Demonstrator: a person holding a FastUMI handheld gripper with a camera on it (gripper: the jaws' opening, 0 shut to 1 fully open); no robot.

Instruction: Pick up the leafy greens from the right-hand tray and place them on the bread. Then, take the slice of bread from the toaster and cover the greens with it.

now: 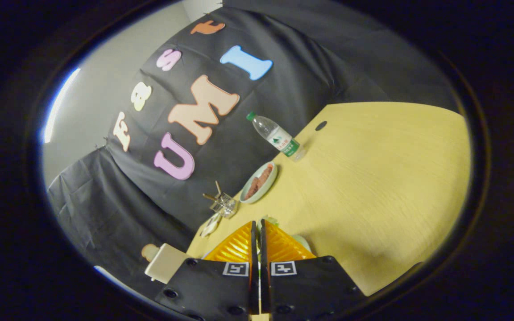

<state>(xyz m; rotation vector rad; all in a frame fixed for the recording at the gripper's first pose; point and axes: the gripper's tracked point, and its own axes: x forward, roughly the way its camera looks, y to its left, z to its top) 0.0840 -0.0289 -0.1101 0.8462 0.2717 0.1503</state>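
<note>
Wooden table (373, 187) tilts across the view, and the gripper (258, 227) has its fingers nearly together with a scrap of leafy greens (269, 220) poking out at the tips. Beyond them sit a plate (259, 183), a water bottle (277, 136), and the toaster (164, 263) beside the fingers.

Gripper (257, 229) fingers nearly closed, thin gap between them. Wide bare table (382, 178) at right of frame. Along far edge at centre, obstacles: water bottle (277, 136), plate (259, 183), glass holder (224, 204). Toaster (164, 262) lower left.
</note>
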